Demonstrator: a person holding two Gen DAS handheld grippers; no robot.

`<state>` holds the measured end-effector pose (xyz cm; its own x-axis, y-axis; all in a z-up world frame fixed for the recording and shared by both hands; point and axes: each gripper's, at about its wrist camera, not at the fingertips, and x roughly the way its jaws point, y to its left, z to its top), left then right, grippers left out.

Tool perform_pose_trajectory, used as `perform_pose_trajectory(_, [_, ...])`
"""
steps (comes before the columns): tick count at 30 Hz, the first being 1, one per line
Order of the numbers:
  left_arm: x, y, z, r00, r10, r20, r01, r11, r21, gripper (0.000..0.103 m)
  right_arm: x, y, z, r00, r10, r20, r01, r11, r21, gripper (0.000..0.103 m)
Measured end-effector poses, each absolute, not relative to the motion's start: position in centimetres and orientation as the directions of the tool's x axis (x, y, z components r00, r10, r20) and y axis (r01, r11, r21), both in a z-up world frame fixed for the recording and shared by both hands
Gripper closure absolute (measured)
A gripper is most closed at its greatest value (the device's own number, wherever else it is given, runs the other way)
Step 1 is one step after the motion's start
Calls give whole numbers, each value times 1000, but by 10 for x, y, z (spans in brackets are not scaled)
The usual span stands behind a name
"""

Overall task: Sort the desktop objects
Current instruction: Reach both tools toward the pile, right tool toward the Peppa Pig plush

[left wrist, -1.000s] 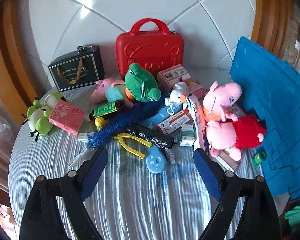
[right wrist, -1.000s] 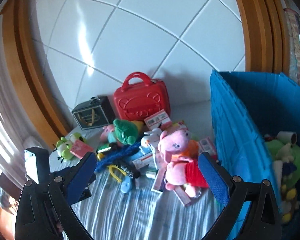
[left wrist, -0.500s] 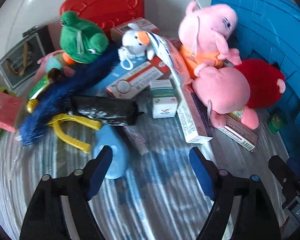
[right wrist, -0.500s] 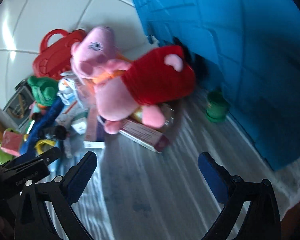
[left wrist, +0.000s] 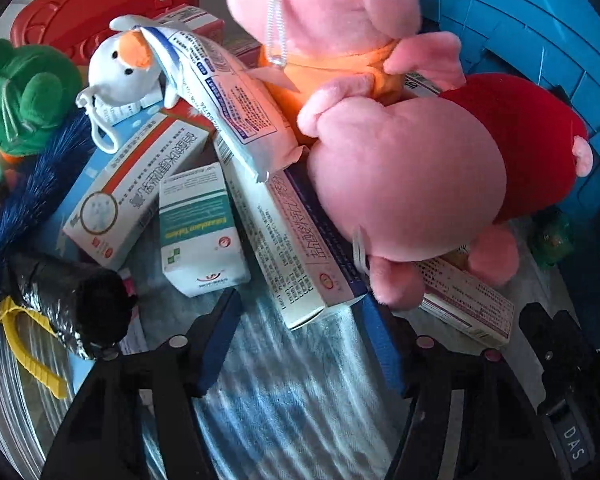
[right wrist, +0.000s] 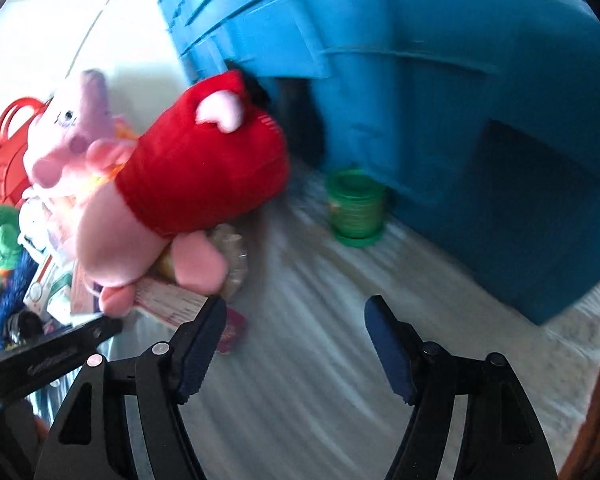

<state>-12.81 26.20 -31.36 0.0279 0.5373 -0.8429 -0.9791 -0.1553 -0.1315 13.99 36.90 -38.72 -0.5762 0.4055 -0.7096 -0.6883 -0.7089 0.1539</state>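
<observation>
My left gripper [left wrist: 300,304] is open, its fingertips at the near end of a long white medicine box [left wrist: 296,240] that lies under a pink pig plush in a red dress [left wrist: 416,192]. A second pink pig plush with an orange top [left wrist: 332,12] lies behind it. My right gripper [right wrist: 294,312] is open and empty above the striped cloth, in front of a small green jar [right wrist: 354,210] that stands against the blue bin [right wrist: 440,80]. The red-dress pig [right wrist: 196,176] lies to its left.
Several medicine boxes [left wrist: 198,232], a white duck plush [left wrist: 124,68], a green frog plush [left wrist: 24,96], a blue feather duster [left wrist: 24,196], a black roll [left wrist: 64,296], yellow tongs [left wrist: 28,344] and a red case [left wrist: 100,4] crowd the cloth on the left.
Both grippers moved forward and down. The left closed in on the boxes under the pig plush. The right came nearer the green jar. Both stayed open.
</observation>
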Motion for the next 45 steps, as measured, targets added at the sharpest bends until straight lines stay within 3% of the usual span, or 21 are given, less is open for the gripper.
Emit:
perform_pose_trajectory(2, [-127, 261, -313, 61, 543, -838, -980, -127, -154, 66, 133, 371, -389, -589, 369, -719, -665, -727, 172, 30])
perform_pose_trajectory(10, [-153, 230, -315, -37, 532, -846, -966, -236, -106, 88, 115, 362, -396, -614, 210, -760, -541, -813, 213, 33])
perform_pose_trajectory(15, [-165, 212, -310, -31, 493, -869, -954, -273, -121, 89, 117, 345, -395, -622, 62, -781, -414, -872, 260, 32])
perform_pose_trajectory(17, [-164, 212, -303, -18, 482, -876, -953, -273, -130, 88, 121, 345, -394, -610, 58, -790, -398, -885, 242, 28])
perform_pose_trajectory(19, [-161, 219, -294, -4, 487, -874, -951, -272, -148, 83, 118, 351, -392, -586, 82, -806, -404, -892, 203, 14])
perform_pose_trajectory(23, [-152, 245, -283, -49, 506, -861, -948, -295, -119, 52, 120, 370, -386, -568, 68, -820, -399, -894, 202, 7])
perform_pose_trajectory(26, [-145, 268, -288, -139, 510, -849, -942, -333, -47, 47, 114, 376, -384, -563, 42, -825, -370, -906, 207, 0])
perform_pose_trajectory(29, [-138, 286, -296, -237, 490, -839, -930, -364, 50, 33, 109, 390, -380, -583, 48, -811, -374, -902, 215, 0])
perform_pose_trajectory(33, [-141, 285, -302, -273, 476, -836, -915, -398, 72, 32, 97, 410, -378, -601, 96, -794, -380, -908, 178, 0])
perform_pose_trajectory(34, [-146, 283, -305, -258, 462, -849, -910, -412, 52, 34, 92, 413, -381, -600, 88, -795, -370, -912, 178, 0])
perform_pose_trajectory(36, [-160, 276, -315, -233, 429, -873, -895, -445, 20, 51, 74, 417, -385, -598, 89, -797, -346, -925, 155, 0])
perform_pose_trajectory(38, [-172, 264, -319, -221, 430, -876, -885, -465, -5, 53, 54, 408, -387, -592, 86, -801, -294, -949, 116, 0])
perform_pose_trajectory(40, [-181, 253, -320, -234, 417, -878, -875, -484, 3, 53, 37, 390, -385, -598, 39, -800, -210, -972, 110, 21])
perform_pose_trajectory(42, [-191, 244, -320, -235, 405, -884, -861, -509, -4, 60, 21, 362, -386, -591, 16, -807, -122, -990, 70, 32])
perform_pose_trajectory(45, [-208, 224, -321, -242, 385, -891, -839, -545, -8, 71, 12, 322, -385, -579, -107, -808, 2, -992, 130, 37])
